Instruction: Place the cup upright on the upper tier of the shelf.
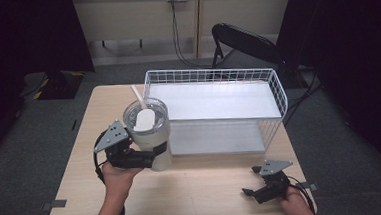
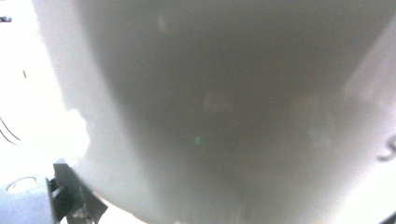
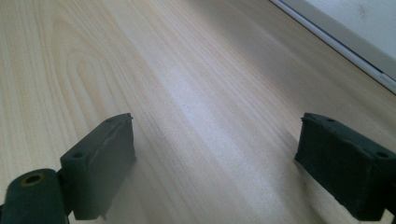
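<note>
A tall white tumbler [image 1: 153, 142] with a clear lid and a straw stands at the left front of the wire rack, and my left gripper [image 1: 154, 156] is shut on its lower body. In the left gripper view the tumbler wall [image 2: 224, 107] looms blurred and very close. My right gripper [image 1: 250, 182] rests low on the table near the front right corner, open, its jaws pointing left. The right gripper view has both black pads [image 3: 100, 165] wide apart over bare wood with nothing between them.
A white wire rack [image 1: 218, 108] with two white shelves sits on the back right of the light wooden table [image 1: 82, 164]. Its base edge [image 3: 345, 44] appears in the right gripper view. A black folding chair [image 1: 244, 41] stands behind the table.
</note>
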Action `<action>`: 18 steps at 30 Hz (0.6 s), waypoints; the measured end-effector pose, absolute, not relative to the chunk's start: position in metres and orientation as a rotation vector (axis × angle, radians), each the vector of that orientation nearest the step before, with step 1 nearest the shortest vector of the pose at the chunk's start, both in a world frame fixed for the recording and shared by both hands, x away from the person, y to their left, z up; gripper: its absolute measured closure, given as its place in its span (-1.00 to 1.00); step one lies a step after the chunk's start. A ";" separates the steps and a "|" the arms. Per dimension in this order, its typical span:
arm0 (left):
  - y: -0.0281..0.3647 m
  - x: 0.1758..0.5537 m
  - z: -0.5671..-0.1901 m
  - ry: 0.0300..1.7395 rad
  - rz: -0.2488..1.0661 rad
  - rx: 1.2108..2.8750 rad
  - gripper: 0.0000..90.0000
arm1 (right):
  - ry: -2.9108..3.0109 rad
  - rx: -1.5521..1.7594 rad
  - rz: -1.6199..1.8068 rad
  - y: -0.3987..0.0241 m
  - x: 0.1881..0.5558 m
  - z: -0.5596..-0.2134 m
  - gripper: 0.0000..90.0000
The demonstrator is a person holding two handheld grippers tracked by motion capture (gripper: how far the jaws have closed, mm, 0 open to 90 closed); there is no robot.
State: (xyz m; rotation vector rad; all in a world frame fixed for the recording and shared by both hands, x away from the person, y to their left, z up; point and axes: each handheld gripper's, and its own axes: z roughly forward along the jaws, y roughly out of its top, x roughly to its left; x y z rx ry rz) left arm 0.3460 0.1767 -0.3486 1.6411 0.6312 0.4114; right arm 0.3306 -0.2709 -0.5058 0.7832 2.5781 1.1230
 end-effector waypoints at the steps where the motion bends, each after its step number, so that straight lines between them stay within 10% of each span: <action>1: 0.177 0.346 -0.349 0.631 0.411 1.641 -0.84 | 2.578 0.783 1.123 -0.271 0.331 -0.506 -0.77; 18: 0.155 0.359 -0.326 0.594 0.360 1.680 -0.83 | 2.578 0.783 1.123 -0.271 0.331 -0.506 -0.76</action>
